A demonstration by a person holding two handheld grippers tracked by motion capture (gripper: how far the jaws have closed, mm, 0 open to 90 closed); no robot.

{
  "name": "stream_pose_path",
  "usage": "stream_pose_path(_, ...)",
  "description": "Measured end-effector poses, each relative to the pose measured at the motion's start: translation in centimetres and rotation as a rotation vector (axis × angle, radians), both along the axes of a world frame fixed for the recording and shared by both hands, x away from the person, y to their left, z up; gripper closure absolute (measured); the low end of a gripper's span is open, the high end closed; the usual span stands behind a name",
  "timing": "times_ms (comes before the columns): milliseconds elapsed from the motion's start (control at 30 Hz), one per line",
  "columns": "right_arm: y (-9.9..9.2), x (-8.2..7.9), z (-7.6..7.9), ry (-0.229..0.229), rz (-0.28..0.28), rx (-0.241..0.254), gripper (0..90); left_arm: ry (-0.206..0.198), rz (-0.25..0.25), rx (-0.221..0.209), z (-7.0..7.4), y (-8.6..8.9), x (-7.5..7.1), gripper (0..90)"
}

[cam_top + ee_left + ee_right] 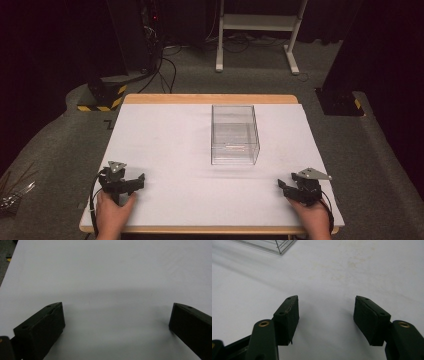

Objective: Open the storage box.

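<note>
In the left gripper view, the left gripper (117, 315) has its two black jaws spread very wide, one near each side of the picture, with bare white surface between them and nothing held. The jaws sit low over the white sheet, casting a soft shadow ahead of them.

In the right gripper view, the right gripper (326, 312) also has its black jaws parted, somewhat less widely, and nothing lies between them. Faint yellowish stains (342, 267) mark the sheet beyond the jaws, and a corner of the clear plastic box (278, 245) shows at the top left of that view, well apart from the jaws.

From the high view, the left gripper (134, 181) rests near the front left corner of the table, held by the person's left hand (114, 212); the right gripper (286, 188) sits near the front right corner in the right hand (314, 214). Each points inward toward the middle. The transparent rectangular box (235, 134) stands upright and open-topped on the white-covered wooden table (165, 135), right of centre, well apart from both grippers. Beyond the table, on the grey carpet, stand a white metal frame (260, 25) and a yellow-and-black striped base (102, 95).
</note>
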State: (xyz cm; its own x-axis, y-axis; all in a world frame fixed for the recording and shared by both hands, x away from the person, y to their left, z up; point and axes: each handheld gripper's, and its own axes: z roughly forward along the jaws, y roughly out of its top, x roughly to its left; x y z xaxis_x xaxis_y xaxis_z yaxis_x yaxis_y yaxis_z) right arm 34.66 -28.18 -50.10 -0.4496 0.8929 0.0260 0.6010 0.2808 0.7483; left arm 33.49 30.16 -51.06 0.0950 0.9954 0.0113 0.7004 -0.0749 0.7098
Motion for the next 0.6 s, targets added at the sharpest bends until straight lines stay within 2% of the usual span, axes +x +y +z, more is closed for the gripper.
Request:
stream_pose_path(167, -0.1, -0.3, 0.2, -0.023, 0.017, 0.018, 41.4, 0.000, 0.000, 0.000, 0.0, 0.0, 0.0, 0.4)
stream_pose_path(233, 0.0, -0.4, 0.2, -0.032, 0.051, 0.015, 43.4, 0.001, -0.001, -0.001, 0.0, 0.0, 0.0, 0.4)
stream_pose_path(333, 0.3, -0.7, 0.5, -0.069, 0.106, 0.017, 47.7, 0.002, -0.001, -0.001, 0.0, 0.0, 0.0, 0.3)
stream_pose_path(433, 0.5, -0.8, 0.9, -0.088, 0.118, 0.009, 48.4, 0.002, -0.001, -0.001, 0.0, 0.0, 0.0, 0.3)
stream_pose_path(467, 0.5, -0.8, 1.1, -0.078, 0.118, 0.023, 49.8, 0.002, -0.001, -0.001, 0.0, 0.0, 0.0, 0.4)
stream_pose_path(600, 0.6, -0.9, 1.3, -0.091, 0.147, 0.068, 50.4, 0.002, -0.001, -0.001, 0.0, 0.0, 0.0, 0.3)
